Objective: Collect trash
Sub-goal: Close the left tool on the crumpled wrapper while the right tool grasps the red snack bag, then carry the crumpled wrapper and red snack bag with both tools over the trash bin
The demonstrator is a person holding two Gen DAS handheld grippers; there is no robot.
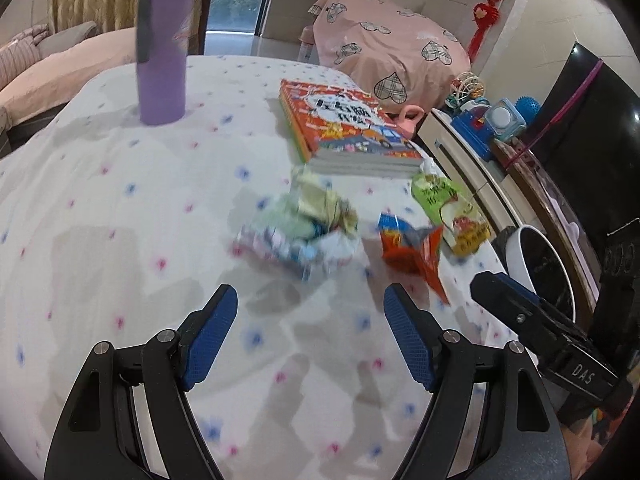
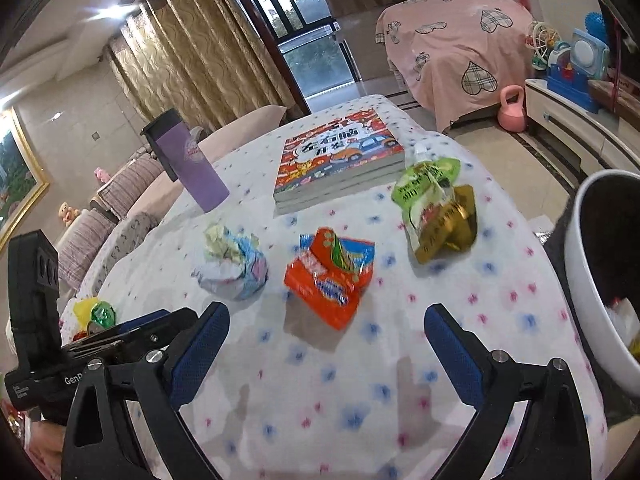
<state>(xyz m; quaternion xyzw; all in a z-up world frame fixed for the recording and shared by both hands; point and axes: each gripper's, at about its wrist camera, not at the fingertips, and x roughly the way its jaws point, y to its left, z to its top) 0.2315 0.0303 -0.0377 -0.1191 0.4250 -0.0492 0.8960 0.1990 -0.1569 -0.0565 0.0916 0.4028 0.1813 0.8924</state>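
The left claw (image 1: 310,336) is hanging released over the cloth-covered surface (image 1: 120,208), its blue pads wide apart with nothing between them. Just ahead of it a crumpled wad (image 1: 304,228) of pale wrappers is lying on the cloth, blurred. To the wad's right an orange packet (image 1: 416,250) is lying flat, and beyond that a green pouch (image 1: 452,210) is sitting near the surface's edge, close to a book (image 1: 344,124). A purple bottle (image 1: 162,48) is standing upright well apart from the trash, at the far left.

The right claw (image 2: 326,350) is also standing released and empty, its pads spread above bare cloth. The orange packet (image 2: 330,276) is lying just ahead of it, between the wad (image 2: 232,262) on the left and the green pouch (image 2: 436,208) on the right. A white bin (image 2: 592,264) with a dark inside is standing off the surface's right edge, with some scraps showing in it. The left claw's body is showing at the lower left of this view
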